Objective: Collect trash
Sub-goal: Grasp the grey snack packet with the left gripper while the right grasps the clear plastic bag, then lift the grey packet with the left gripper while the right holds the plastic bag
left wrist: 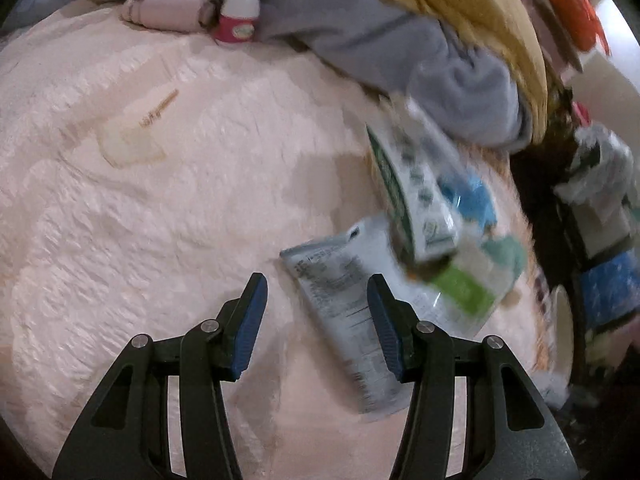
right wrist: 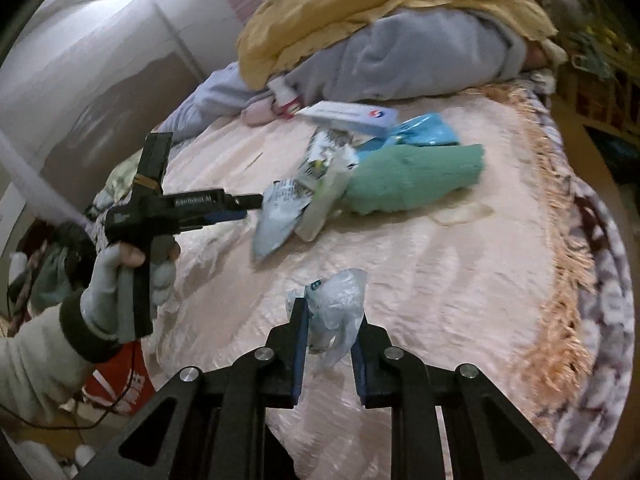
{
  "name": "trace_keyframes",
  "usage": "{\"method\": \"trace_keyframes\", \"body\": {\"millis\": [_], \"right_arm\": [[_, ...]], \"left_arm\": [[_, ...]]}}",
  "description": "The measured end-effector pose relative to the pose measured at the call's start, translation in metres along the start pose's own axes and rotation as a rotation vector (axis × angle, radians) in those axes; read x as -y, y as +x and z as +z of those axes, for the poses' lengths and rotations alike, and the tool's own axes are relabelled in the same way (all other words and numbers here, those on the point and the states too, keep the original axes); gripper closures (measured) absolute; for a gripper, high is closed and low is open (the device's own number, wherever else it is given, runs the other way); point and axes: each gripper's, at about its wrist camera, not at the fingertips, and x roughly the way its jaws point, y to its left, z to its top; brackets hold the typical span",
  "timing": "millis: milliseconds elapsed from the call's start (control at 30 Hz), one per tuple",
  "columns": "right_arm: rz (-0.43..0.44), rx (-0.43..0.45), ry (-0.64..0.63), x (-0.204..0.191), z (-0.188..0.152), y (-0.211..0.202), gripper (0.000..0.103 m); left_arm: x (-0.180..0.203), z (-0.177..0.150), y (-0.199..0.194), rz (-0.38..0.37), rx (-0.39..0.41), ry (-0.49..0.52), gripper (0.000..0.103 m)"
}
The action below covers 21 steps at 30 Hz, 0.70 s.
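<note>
My left gripper (left wrist: 317, 288) is open and empty over a pink bedspread (left wrist: 160, 220). A flattened grey-blue pouch (left wrist: 344, 316) lies under its right finger. A white and green carton (left wrist: 416, 196), a blue wrapper (left wrist: 476, 196) and a green cloth (left wrist: 504, 254) lie beyond. In the right wrist view, my right gripper (right wrist: 332, 320) is shut on a crumpled clear plastic bag (right wrist: 340, 308). The left gripper (right wrist: 244, 202) points at the pouch (right wrist: 280, 208), beside the green cloth (right wrist: 412, 180), blue wrapper (right wrist: 420, 132) and a white box (right wrist: 348, 116).
A small white bottle with a red label (left wrist: 238, 12) and a pink roll (left wrist: 168, 10) lie at the bed's far side by grey (left wrist: 400, 48) and yellow bedding (right wrist: 360, 4). The fringed bed edge (right wrist: 560, 280) is on the right. A wardrobe (right wrist: 100, 60) stands left.
</note>
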Motion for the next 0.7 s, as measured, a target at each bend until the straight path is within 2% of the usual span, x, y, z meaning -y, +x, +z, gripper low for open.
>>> {"method": "trace_keyframes", "body": {"millis": [100, 167, 267, 567, 700], "right_arm": [[-0.007, 0.014, 0.006, 0.003, -0.001, -0.007, 0.084], [-0.006, 0.019, 0.012, 0.002, 0.001, -0.008, 0.084], [0.000, 0.029, 0.023, 0.005, 0.000, -0.010, 0.084], [-0.015, 0.030, 0.021, 0.005, -0.004, -0.013, 0.084], [-0.023, 0.040, 0.042, 0.012, -0.006, -0.019, 0.084]], "left_arm": [[0.000, 0.005, -0.022, -0.023, 0.037, -0.009, 0.048], [0.004, 0.000, -0.031, -0.035, 0.035, -0.005, 0.039], [0.012, -0.012, -0.030, -0.033, 0.011, -0.016, 0.034], [0.018, -0.026, 0.021, 0.049, -0.026, -0.116, 0.033], [0.024, -0.029, 0.027, 0.065, -0.025, -0.069, 0.035]]}}
